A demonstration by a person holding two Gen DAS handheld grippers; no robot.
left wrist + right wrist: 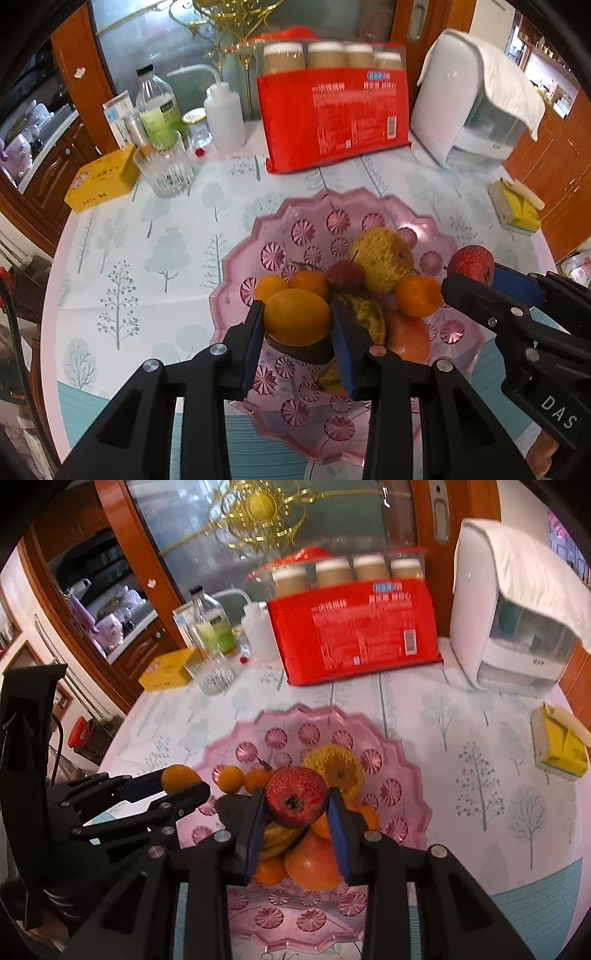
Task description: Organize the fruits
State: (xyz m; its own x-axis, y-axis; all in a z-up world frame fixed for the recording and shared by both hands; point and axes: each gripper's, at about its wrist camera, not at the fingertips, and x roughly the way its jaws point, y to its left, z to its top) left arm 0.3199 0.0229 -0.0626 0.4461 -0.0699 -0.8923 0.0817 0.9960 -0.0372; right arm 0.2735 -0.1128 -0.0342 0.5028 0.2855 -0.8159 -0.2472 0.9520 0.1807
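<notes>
Bright, even indoor light with soft shadows under the fruit; glare washes the white dispenser [476, 99] and pale surface [147, 258]; heavy fisheye bending, black corners; the red pack [354, 631] is motion-blurred

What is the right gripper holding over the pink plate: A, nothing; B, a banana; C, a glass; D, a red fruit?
D: the right gripper is shut on a red fruit, pads on both sides, above the pink plate.
</notes>
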